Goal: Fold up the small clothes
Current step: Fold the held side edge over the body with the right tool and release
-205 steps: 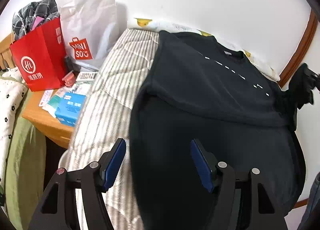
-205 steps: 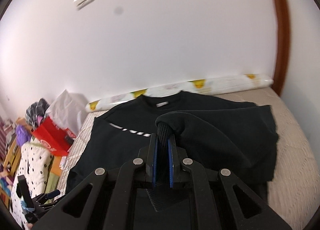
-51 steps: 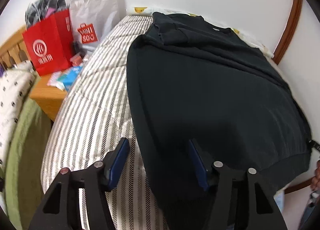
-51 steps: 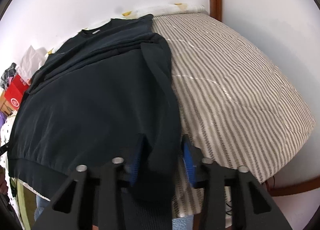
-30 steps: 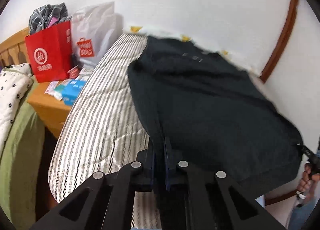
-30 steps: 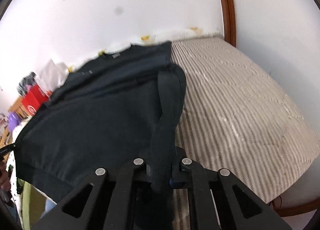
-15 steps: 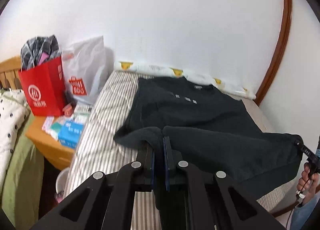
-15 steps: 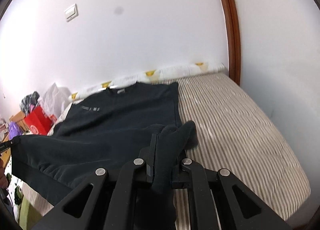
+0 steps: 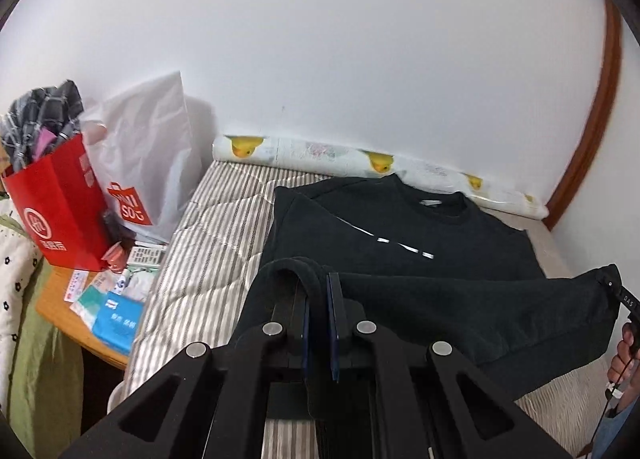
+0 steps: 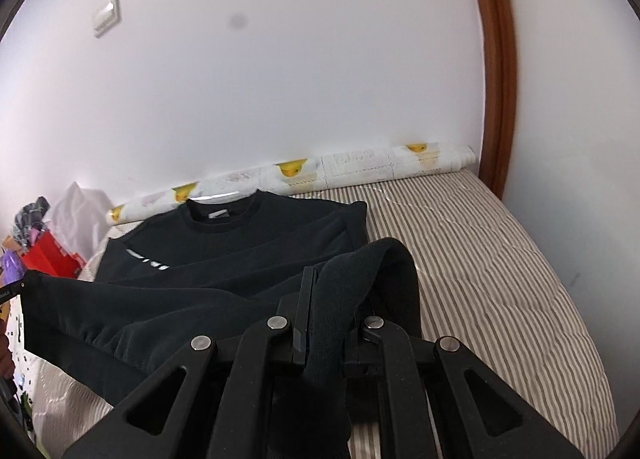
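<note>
The white plastic shopping bag carries a red logo reading "MINISO", partly hidden; a small black tag at the right edge reads "DAS"; print on the red paper bag is unreadable.

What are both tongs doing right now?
Left tongs: closed on the black sweatshirt hem.
Right tongs: closed on the same hem's other corner.

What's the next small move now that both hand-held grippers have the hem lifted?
Probably carry the hem forward toward the collar and lay it down. The left hand-held gripper and right hand-held gripper are each shut on the black sweatshirt, whose bottom edge hangs above the chest, the fold only half made.
</note>
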`<state>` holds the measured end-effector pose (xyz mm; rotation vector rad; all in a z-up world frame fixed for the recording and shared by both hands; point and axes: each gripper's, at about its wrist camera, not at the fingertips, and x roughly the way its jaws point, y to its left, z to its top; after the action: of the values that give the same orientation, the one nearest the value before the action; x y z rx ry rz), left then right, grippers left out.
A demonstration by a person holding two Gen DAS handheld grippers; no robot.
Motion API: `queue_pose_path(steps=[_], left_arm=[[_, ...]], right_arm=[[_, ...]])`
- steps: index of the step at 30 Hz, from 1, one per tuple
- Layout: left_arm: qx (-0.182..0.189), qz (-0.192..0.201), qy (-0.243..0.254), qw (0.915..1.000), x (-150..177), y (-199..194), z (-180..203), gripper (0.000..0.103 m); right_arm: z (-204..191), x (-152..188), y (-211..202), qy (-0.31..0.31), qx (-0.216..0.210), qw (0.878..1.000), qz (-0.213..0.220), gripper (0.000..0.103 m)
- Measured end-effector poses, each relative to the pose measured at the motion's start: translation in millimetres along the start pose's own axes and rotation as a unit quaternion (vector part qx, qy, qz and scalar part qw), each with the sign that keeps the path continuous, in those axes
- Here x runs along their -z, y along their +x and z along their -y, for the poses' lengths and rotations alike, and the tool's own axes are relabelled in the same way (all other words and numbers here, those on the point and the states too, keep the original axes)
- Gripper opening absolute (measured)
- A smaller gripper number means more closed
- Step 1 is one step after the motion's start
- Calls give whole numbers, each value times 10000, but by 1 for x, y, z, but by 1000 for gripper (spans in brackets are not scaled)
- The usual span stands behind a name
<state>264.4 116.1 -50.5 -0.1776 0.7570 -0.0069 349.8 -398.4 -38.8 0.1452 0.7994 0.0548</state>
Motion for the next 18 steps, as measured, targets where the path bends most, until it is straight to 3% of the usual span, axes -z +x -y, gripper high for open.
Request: queue_pose_path(steps=[9,18], left_arm=[[-256,-546,-4,9982,-9,80,-6,8],[-276,-769,16,9967,-4,107,-12,9]], right_arm=[[11,-7,89,69,221,9977,-632,8],[17,1,131,92,367,9922,-1184,8]])
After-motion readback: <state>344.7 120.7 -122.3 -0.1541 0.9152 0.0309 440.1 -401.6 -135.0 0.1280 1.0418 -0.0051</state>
